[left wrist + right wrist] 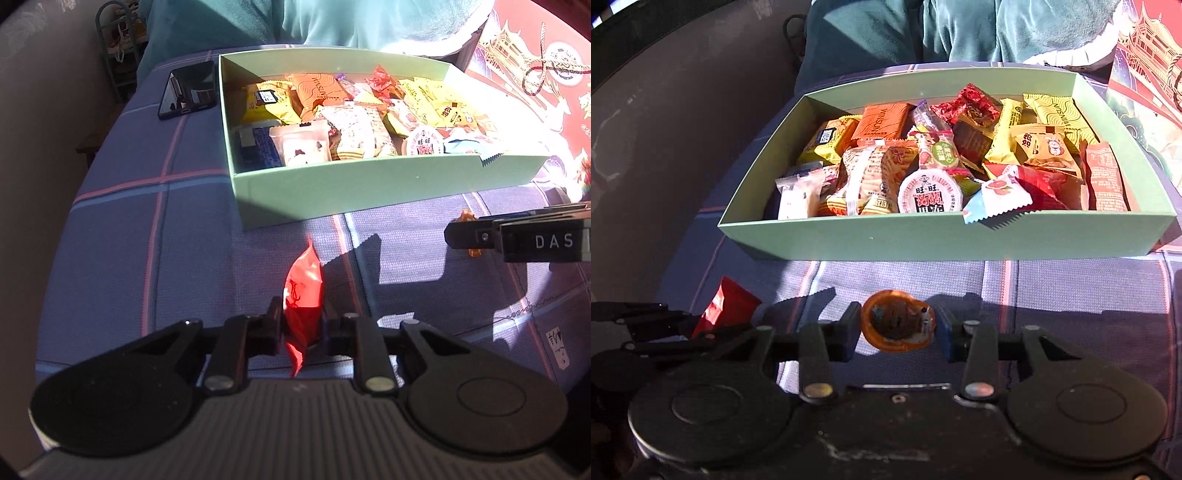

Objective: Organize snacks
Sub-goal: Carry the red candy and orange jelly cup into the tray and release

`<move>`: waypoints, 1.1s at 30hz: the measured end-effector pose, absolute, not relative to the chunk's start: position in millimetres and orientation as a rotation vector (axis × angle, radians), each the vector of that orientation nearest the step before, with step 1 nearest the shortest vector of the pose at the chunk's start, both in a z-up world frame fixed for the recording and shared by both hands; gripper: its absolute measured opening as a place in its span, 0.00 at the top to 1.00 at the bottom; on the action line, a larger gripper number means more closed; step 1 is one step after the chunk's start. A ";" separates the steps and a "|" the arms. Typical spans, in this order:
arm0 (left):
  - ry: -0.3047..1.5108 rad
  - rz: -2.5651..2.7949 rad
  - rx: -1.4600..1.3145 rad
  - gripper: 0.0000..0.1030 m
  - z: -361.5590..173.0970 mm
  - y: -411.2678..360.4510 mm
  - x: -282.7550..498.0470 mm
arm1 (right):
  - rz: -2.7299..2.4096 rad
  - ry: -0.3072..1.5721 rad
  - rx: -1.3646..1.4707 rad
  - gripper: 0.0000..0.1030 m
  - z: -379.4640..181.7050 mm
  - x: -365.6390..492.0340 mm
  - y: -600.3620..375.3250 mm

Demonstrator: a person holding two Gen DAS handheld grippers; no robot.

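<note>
The checked blue tablecloth [122, 229] carries everything, and the pale green box [849, 240] is the landmark on it. The box lies open and nearly full of wrapped snacks [923, 162], so it seems to be where loose pieces are being gathered. Behind the box sits a person in a teal garment [960, 29]; to its right lies a red printed lid or gift box [535, 74], and just off its left wall a black phone [188, 88].

In front of the box's near wall, both grippers point steeply down. The left gripper [301, 325] is closed on a red snack packet [303, 288], pinching its lower part so the top stands free toward the box. The right gripper [899, 328] clamps an orange wrapped candy [897, 321] between its pads. Both pieces are held outside the box, probably ready to be carried over its wall.
</note>
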State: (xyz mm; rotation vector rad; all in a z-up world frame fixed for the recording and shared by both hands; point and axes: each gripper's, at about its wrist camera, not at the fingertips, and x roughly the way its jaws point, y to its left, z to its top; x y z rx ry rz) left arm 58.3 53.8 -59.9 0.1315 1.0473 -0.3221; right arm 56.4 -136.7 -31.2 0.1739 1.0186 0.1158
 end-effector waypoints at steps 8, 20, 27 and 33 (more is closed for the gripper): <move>1.016 -0.385 0.088 0.82 -32.5 35.4 55.3 | 0.100 0.967 0.210 0.60 -7.3 38.1 -162.7; 0.967 -0.445 0.059 0.82 -1.1 -4.7 84.7 | 0.026 0.862 0.288 0.60 32.7 38.0 -215.9; 0.957 -0.444 0.050 0.82 4.3 -23.7 120.2 | -0.052 0.830 0.345 0.60 39.6 53.4 -255.0; 0.980 -0.431 0.015 0.82 -1.2 -36.5 155.6 | -0.090 0.828 0.389 0.60 36.4 71.2 -280.4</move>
